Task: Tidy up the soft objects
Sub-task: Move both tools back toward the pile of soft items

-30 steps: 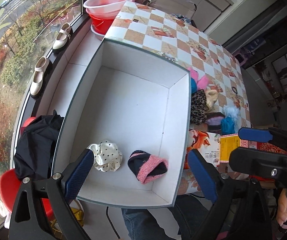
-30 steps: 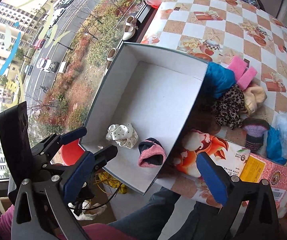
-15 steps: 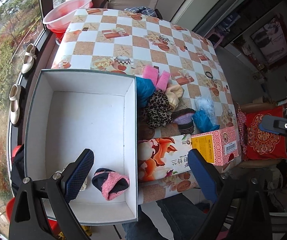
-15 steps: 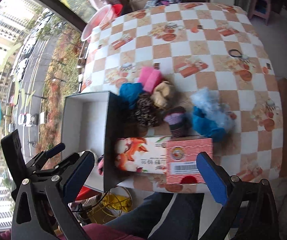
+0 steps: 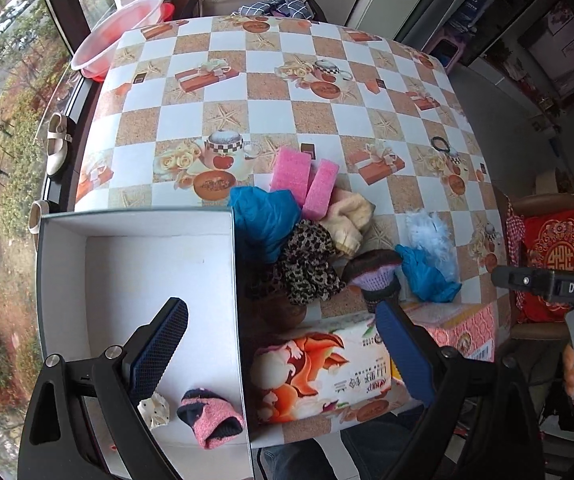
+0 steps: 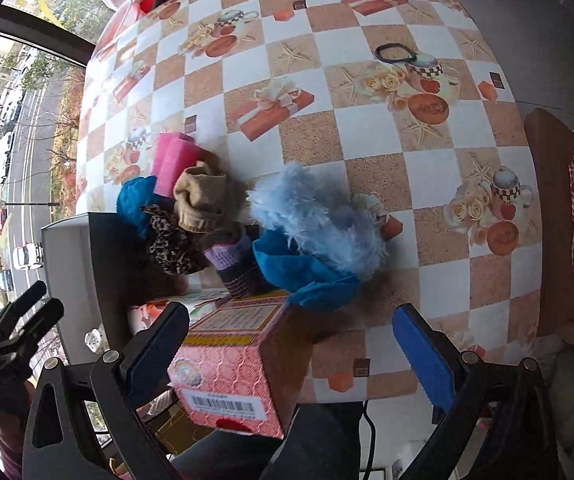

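A white box point(image 5: 139, 264) stands at the table's left edge with a pink-and-black sock point(image 5: 211, 420) and a white dotted cloth point(image 5: 155, 410) inside. Beside it lies a pile: blue cloth point(image 5: 265, 216), pink sponges point(image 5: 303, 176), beige sock point(image 5: 347, 216), leopard cloth point(image 5: 307, 260), purple sock point(image 5: 375, 276), light-blue fluffy piece point(image 6: 319, 216) on another blue cloth point(image 6: 307, 276). My left gripper point(image 5: 281, 344) is open and empty above the box's near right wall. My right gripper point(image 6: 291, 344) is open and empty above the pink carton, short of the fluffy piece.
A long tissue carton point(image 5: 327, 368) with a pink end point(image 6: 231, 360) lies along the table's near edge. A black hair tie point(image 6: 395, 53) lies on the checked tablecloth point(image 5: 271, 92). A pink basin point(image 5: 119, 36) sits at the far left corner. A red cushion point(image 5: 559, 252) is at right.
Both grippers have swung right, away from the box interior toward the pile. The right wrist view now centres on the fluffy blue piece and the carton. Both stay open.
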A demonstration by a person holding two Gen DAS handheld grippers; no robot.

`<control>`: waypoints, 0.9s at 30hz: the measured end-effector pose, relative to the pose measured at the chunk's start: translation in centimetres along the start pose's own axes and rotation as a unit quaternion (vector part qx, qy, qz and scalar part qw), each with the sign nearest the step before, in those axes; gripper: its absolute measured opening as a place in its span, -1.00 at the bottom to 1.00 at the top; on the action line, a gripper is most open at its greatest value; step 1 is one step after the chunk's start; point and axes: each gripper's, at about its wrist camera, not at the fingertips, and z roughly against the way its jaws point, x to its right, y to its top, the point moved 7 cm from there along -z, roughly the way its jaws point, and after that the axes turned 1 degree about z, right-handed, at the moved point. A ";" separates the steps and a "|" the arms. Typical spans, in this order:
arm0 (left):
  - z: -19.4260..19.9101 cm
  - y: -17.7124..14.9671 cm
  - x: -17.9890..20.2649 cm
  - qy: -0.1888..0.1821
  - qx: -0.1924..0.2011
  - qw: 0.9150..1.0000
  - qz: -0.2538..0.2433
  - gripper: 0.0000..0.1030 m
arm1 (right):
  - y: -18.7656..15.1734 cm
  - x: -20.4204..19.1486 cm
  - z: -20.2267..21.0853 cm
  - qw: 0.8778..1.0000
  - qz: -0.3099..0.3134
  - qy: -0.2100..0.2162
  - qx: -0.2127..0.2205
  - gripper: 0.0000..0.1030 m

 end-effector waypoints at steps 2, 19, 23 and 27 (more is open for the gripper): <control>-1.0 1.9 0.2 0.017 -0.001 1.000 -0.001 0.87 | 0.7 0.4 -1.3 1.000 0.005 0.001 -0.016 0.99; -16.5 10.9 -0.7 0.139 -0.128 0.981 -0.043 0.87 | 4.2 3.8 -4.5 0.997 0.008 0.051 -0.065 0.99; -17.9 10.4 0.1 0.121 -0.147 0.981 -0.042 0.87 | 4.7 4.1 -5.2 0.995 0.010 0.058 -0.074 0.99; -18.8 10.1 -0.4 0.129 -0.158 0.978 -0.040 0.87 | 5.2 2.7 -6.4 0.993 0.035 0.067 -0.086 0.99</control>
